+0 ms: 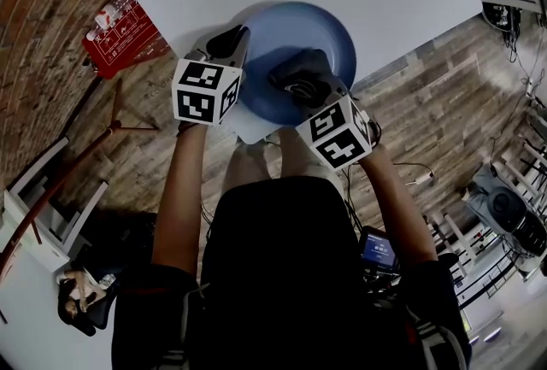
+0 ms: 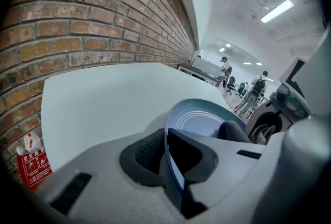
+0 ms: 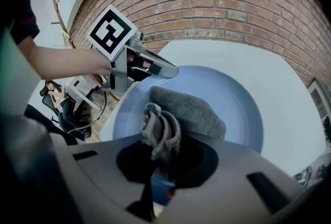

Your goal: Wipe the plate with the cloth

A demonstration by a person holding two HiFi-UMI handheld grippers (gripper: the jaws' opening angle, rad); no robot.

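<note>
The round blue plate [image 1: 335, 37] is clamped at its left rim by left tool [image 2: 171, 162], grey terry cloth [image 3: 192, 112] upon it by right tool [image 3: 160, 168].

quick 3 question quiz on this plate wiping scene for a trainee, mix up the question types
1. True or false: the left gripper is clamped on the rim of the plate.
2. What does the right gripper hold? A) a sponge B) a grey cloth C) nothing
3. Fill in: the plate's colour is ____.

Key: 1 true; 2 B; 3 blue.
</note>
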